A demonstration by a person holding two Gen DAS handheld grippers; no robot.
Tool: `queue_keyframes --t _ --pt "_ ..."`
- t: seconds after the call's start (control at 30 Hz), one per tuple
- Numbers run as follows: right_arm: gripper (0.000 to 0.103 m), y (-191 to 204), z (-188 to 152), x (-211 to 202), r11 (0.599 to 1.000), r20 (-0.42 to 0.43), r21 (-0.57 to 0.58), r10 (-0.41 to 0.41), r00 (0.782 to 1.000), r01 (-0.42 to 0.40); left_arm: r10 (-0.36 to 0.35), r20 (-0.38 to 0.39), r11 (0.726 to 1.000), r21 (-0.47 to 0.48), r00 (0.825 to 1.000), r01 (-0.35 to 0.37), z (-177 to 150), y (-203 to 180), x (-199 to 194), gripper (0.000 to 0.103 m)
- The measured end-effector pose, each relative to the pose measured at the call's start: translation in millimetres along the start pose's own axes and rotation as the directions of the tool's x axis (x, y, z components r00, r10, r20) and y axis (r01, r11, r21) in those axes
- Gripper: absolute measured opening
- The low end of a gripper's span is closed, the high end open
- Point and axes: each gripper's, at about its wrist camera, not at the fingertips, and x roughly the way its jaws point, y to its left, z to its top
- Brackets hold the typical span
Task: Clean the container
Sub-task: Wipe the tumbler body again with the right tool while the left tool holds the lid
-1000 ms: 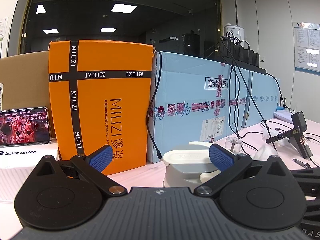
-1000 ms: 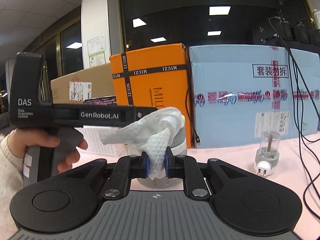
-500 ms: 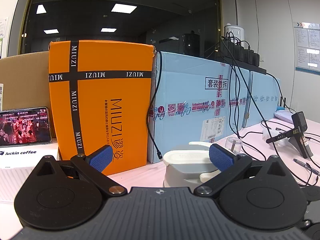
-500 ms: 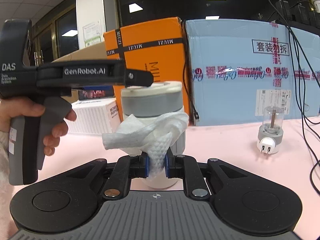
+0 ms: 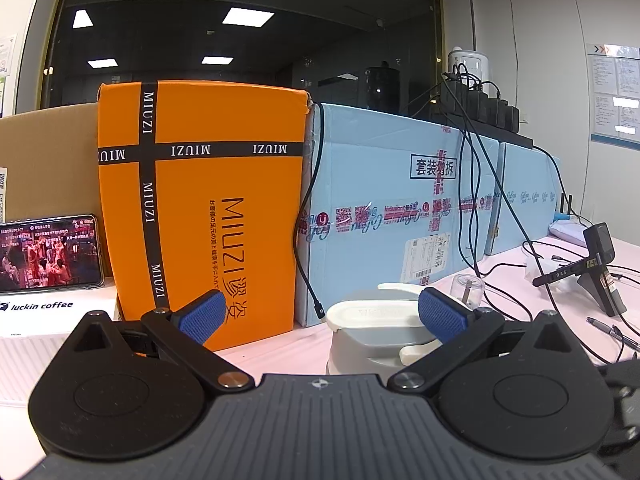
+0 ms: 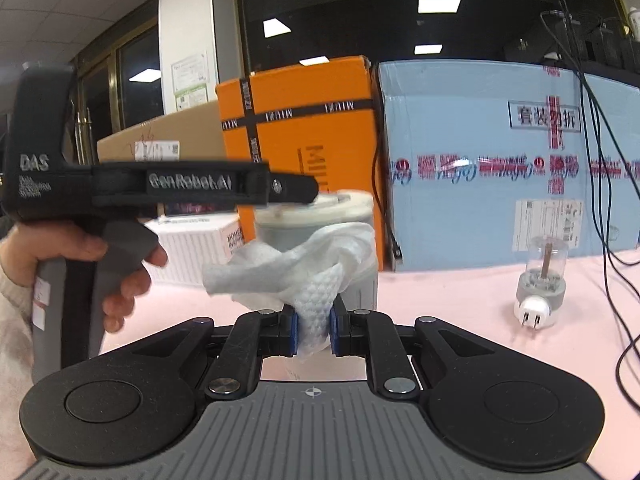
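Container: your grey plastic canister with white lid [image 6: 316,236] stands upright on the pink bench [image 6: 440,304], before the orange cardboard box [image 5: 200,208].
Left claw [image 5: 320,316]: spread wide, empty; the lid sits between its blue pads.
Right claw [image 6: 313,330]: pinching a soft crumpled white paper towel [image 6: 304,276] against the canister's side.
Handling: likely light, rigid, smooth and easily tipped; steady it around the lid.
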Motion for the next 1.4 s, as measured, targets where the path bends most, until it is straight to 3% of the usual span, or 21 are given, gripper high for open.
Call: queue_keyframes --t 0.13,0.33,0.67,0.97,1.4 --pt "0.013 -3.8 -3.6 3.0 1.0 -0.026 0.017 -0.001 1.0 0.001 -0.004 0.0 1.0 0.001 1.0 0.004 -0.1 -0.9 -0.5 0.103" --pt "0.013 -2.3 3.0 -3.5 1.0 0.023 0.011 0.02 1.0 -0.021 -0.004 0.0 1.0 -0.003 1.0 0.004 -0.8 0.7 0.1 0.103" --pt "0.013 -8.9 -10.9 8.4 0.999 -0.057 0.032 0.009 0.998 -0.007 -0.007 0.0 1.0 -0.003 1.0 0.007 -1.6 1.1 1.1 0.103" --pt "0.013 -3.8 10.6 -6.6 1.0 0.046 -0.002 0.015 0.999 -0.015 -0.004 0.002 1.0 -0.002 1.0 0.004 -2.0 -0.2 2.0 0.103" --pt "0.013 -8.6 -13.9 7.5 1.0 -0.07 0.011 0.006 0.998 -0.005 -0.009 0.0 1.0 -0.006 1.0 0.009 -2.0 1.1 2.5 0.103"
